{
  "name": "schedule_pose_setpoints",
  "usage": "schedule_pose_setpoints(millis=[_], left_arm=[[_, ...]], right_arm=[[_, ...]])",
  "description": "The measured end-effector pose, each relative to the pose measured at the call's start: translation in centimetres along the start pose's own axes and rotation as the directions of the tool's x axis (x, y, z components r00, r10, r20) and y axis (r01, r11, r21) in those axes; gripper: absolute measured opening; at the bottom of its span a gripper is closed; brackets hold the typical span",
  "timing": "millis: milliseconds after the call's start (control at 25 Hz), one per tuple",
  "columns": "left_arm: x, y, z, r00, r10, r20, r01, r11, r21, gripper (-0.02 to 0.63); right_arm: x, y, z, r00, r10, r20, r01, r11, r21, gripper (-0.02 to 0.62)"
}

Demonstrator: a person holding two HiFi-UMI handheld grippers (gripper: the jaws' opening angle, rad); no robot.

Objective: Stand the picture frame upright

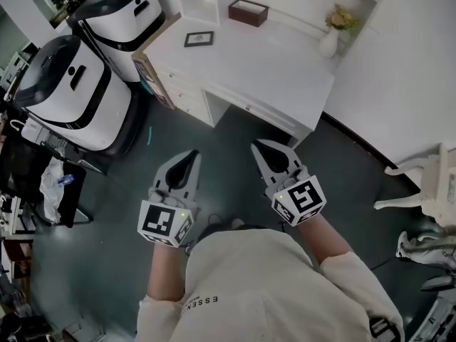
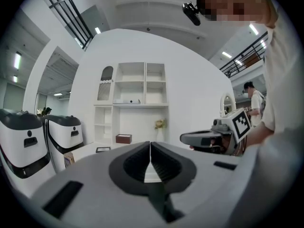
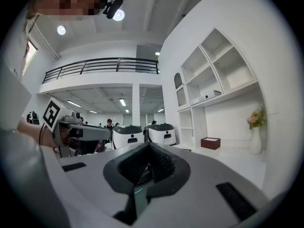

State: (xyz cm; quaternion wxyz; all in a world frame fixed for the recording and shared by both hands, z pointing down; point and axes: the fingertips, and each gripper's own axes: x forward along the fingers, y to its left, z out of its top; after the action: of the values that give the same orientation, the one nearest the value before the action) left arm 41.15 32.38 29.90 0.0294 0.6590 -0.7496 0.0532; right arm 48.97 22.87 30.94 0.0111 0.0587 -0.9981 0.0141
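The picture frame (image 1: 199, 39) is small and dark-edged and lies flat on the white desk (image 1: 285, 70), toward its left end. In the left gripper view the picture frame (image 2: 103, 149) shows low and far off on the desk top. Both grippers hang in front of the desk over the dark floor, well short of the frame. My left gripper (image 1: 194, 153) is shut with nothing in it, and its jaws meet in its own view (image 2: 150, 144). My right gripper (image 1: 258, 147) is likewise shut and empty (image 3: 149, 147).
A brown box (image 1: 248, 11) and a white vase with flowers (image 1: 335, 34) stand at the desk's back. Two white-and-black machines (image 1: 71, 91) stand left of the desk. White shelves (image 2: 135, 103) rise behind it. A white chair (image 1: 427, 184) is at the right.
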Motion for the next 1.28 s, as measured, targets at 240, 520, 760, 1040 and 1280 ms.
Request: schedule_pose_setpoints(millis=[240,520,760,1040,1280], left_arm=[[0.9,0.1,-1.3,1.000,-0.013,-0.024,0.012,0.999,-0.045,0.003],[1.9,2.8,-2.4,0.999,0.024,-0.033,-0.028,0.993,-0.112,0.217],[2.5,6.9,-2.3,0.999,0.041,-0.033,-0.044,0.995,-0.090,0.242],[3.9,14.0,-3.0,1.000,-0.018,-0.023,0.016,0.995,-0.101,0.241],[5.1,23.5,-3.4,0.996,-0.077,-0.034,0.073,0.990,-0.122,0.241]], right_arm=[[-0.1,-1.3,-2.3,0.997,-0.011,-0.073,0.012,1.000,0.013,0.016],[1.7,-3.5,-3.9,0.991,-0.052,-0.121,0.063,0.994,0.090,0.204],[5.1,-3.8,-3.4,0.990,-0.071,-0.119,0.080,0.994,0.075,0.204],[12.5,-2.8,-3.1,0.987,-0.106,-0.124,0.112,0.993,0.044,0.204],[21.6,-2.1,-2.8,0.973,-0.171,-0.155,0.183,0.981,0.066,0.204]])
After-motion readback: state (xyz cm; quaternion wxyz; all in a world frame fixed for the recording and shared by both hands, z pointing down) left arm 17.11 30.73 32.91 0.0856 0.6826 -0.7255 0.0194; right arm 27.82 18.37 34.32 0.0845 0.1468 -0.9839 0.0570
